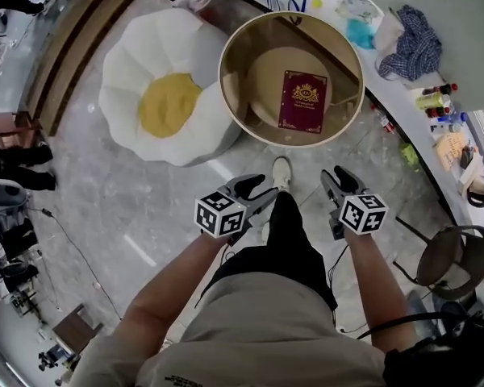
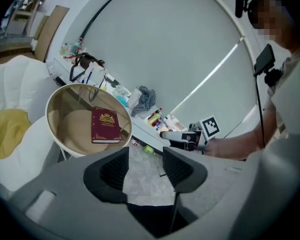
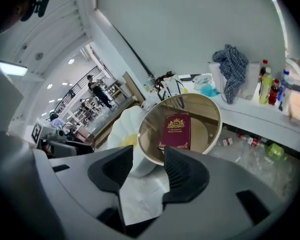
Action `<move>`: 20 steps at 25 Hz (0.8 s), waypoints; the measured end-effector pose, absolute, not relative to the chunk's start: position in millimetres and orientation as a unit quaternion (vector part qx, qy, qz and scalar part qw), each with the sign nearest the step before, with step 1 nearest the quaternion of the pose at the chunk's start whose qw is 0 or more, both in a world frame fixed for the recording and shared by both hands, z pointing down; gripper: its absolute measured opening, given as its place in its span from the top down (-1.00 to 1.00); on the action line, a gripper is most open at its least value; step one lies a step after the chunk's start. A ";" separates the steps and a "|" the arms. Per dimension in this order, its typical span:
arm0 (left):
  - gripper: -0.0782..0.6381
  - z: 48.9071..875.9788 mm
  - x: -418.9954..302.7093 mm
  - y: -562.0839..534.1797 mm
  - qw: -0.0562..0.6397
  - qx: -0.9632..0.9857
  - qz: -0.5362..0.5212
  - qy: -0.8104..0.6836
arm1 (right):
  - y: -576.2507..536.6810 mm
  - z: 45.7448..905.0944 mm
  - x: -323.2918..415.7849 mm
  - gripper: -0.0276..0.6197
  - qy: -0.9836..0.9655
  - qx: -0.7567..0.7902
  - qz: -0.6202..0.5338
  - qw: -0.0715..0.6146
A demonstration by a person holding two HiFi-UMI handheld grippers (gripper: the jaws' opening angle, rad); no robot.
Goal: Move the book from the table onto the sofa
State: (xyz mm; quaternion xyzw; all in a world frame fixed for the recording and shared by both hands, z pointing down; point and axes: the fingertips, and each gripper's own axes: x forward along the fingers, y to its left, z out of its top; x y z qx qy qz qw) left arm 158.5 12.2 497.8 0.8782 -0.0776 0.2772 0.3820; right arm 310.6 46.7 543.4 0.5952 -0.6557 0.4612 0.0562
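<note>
Head view: the white, petal-shaped sofa has its right edge hidden under the round table. The red book lies flat on the table, its gold print unreadable. Left tongs and right tongs gape empty, well apart from the book.

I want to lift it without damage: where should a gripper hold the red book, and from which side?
Probably the near short edge of the book, from the person's side: it lies flat and closed on the table, that edge closest.
</note>
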 end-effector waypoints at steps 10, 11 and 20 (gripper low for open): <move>0.19 642.2 240.5 -110.3 0.392 0.849 0.344 -0.087 | -69.9 694.0 378.2 0.31 -0.625 0.569 0.530 0.070; 0.18 657.8 246.3 -120.7 0.395 0.845 0.347 -0.091 | -76.4 707.7 380.7 0.30 -0.619 0.567 0.540 0.065; 0.09 768.2 274.8 -176.7 0.428 0.821 0.359 -0.115 | -108.0 788.2 392.0 0.30 -0.586 0.559 0.587 0.007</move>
